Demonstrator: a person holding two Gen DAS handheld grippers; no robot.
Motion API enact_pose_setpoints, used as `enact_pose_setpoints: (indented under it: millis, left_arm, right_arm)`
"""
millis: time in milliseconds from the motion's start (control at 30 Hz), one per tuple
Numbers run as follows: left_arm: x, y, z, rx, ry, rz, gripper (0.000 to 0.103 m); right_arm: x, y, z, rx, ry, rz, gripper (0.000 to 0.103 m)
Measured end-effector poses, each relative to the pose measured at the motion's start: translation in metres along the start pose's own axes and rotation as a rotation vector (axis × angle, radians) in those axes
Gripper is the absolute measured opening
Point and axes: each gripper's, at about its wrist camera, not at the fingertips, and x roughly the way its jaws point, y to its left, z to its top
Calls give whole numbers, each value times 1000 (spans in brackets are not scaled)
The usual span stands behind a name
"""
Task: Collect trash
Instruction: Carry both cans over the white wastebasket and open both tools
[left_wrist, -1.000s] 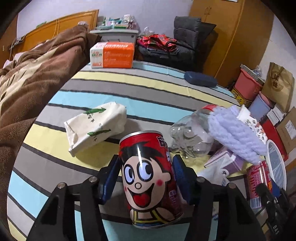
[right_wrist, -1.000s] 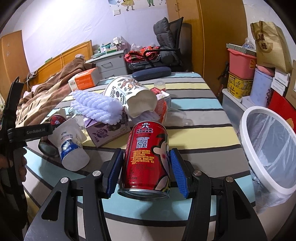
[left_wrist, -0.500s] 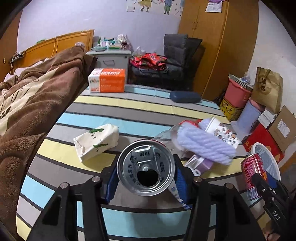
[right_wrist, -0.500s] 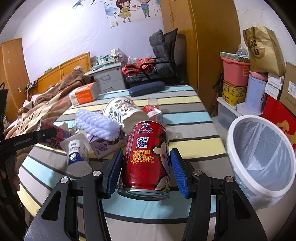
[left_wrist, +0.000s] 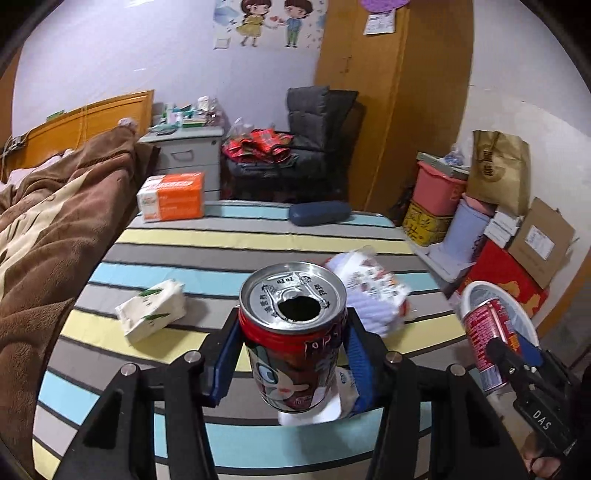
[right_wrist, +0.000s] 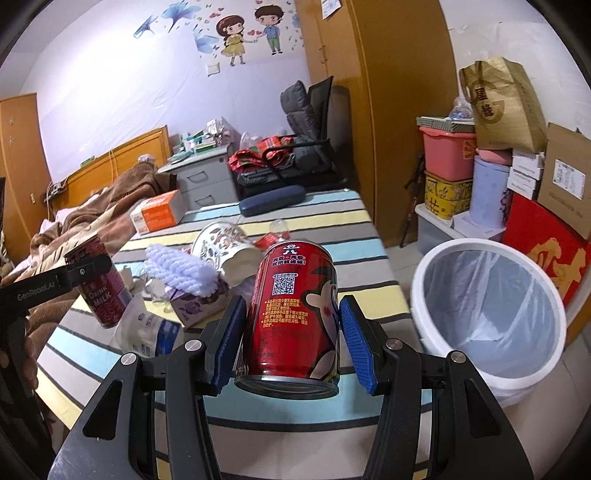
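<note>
Left wrist view
Left gripper (left_wrist: 291, 363): blue pads clamped on a red cartoon can (left_wrist: 293, 339), opened top tilted toward the camera, lifted clear of the striped bedspread (left_wrist: 229, 236).
Right gripper (left_wrist: 517, 354): seen right of that can, gripping a second red can (left_wrist: 484, 332) in front of the white trash bin (left_wrist: 524, 321).
Tissue pack (left_wrist: 151, 308): on the bedspread, left of the held can.

Right wrist view
Right gripper (right_wrist: 291, 341): pads pressed on the upside-down red can (right_wrist: 293, 314), just left of the lined trash bin (right_wrist: 487, 314).
Left gripper (right_wrist: 88, 269): far left of the bin, gripping its can (right_wrist: 101, 291).
Litter pile (right_wrist: 195, 273): cups and carton on the bedspread (right_wrist: 332, 221), left of the right gripper's can.
</note>
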Motion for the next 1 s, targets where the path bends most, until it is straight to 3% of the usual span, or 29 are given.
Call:
enact_pose_setpoints:
  millis: [467, 1000]
  left_arm:
    - [8, -102, 22, 152, -18, -190, 55]
    - [54, -228, 11, 321, 103, -428, 55]
  right_arm:
    - [-23, -56, 13, 64, -48, -123, 54]
    - [-28, -121, 10, 144, -8, -271, 54]
